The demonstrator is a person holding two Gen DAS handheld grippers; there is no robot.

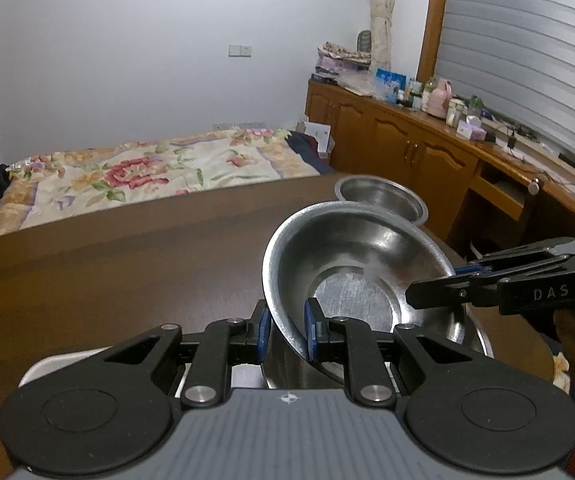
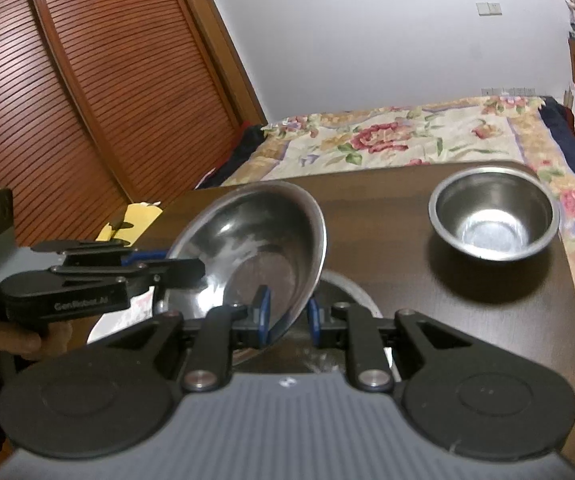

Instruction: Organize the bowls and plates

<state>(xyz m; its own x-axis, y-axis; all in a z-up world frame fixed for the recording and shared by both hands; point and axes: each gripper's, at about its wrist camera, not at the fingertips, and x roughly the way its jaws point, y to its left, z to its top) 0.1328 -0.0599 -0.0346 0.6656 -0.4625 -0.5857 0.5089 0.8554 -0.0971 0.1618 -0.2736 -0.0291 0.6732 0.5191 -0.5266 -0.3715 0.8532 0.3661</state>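
Both grippers clamp one tilted steel bowl [image 1: 351,264] above table [image 1: 127,260]; left gripper [image 1: 286,330] on near rim, right gripper [image 2: 286,318] opposite; right view alone shows small bowl [image 2: 493,212] whole, wardrobe [image 2: 67,80]; left view alone shows cabinets [image 1: 407,140]

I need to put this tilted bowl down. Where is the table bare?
Bare table runs left of the big bowl to the bed-side edge. Crowded: left claw and right claw both grip its rim over another metal dish; small bowl fills the far right corner.
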